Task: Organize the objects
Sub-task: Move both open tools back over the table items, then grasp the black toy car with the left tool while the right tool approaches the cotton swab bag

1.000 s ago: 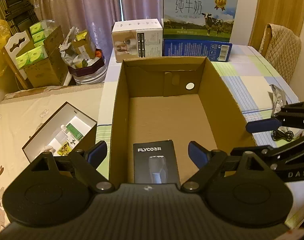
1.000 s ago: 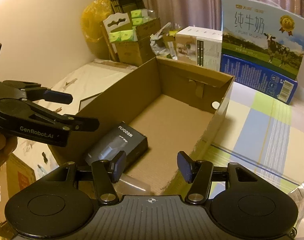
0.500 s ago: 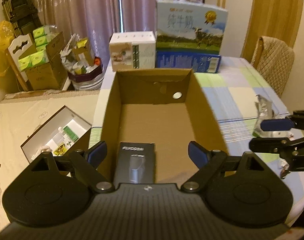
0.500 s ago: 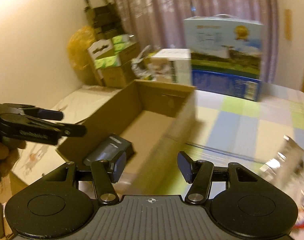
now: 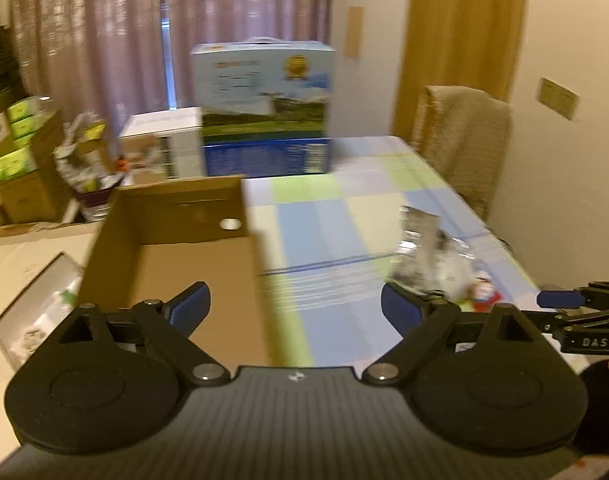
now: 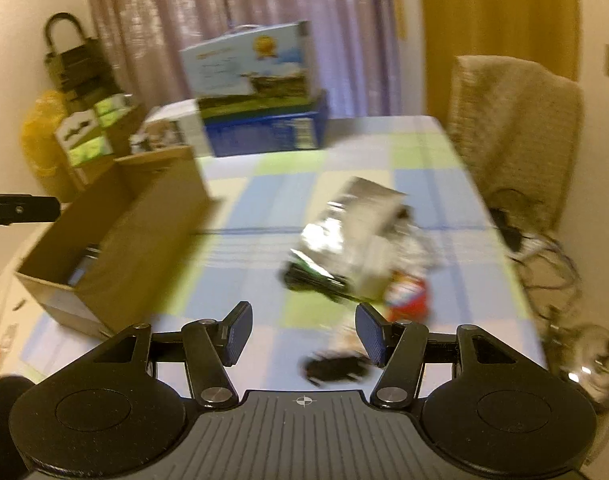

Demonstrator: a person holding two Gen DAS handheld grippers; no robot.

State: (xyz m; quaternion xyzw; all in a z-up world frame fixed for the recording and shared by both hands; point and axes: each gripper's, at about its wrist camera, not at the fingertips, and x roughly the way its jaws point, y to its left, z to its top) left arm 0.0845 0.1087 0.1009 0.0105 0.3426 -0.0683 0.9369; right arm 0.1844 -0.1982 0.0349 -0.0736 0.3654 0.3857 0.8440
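An open cardboard box (image 5: 172, 264) stands on the checked tablecloth (image 5: 336, 208); in the right wrist view the cardboard box (image 6: 116, 232) is at the left. A blurred pile lies to its right: a silvery foil bag (image 6: 360, 224), a red and white packet (image 6: 408, 300) and a black cable coil (image 6: 336, 368). My right gripper (image 6: 304, 322) hovers open just short of the pile, nothing between its pads. My left gripper (image 5: 294, 308) hangs over the box's right wall; its jaws are opening, with nothing between them. The foil bag (image 5: 420, 236) lies ahead to its right.
A milk carton case (image 5: 264, 92) on a blue box and a white box (image 5: 164, 140) stand at the table's far end. A padded chair (image 5: 460, 136) is at the right edge, with loose cables (image 6: 536, 248) beside it. An open white box (image 5: 36, 300) lies to the left.
Both views have swung right, from the cardboard box toward the pile on the tablecloth. The black box inside has left the left wrist view. The left jaws stand slightly wider.
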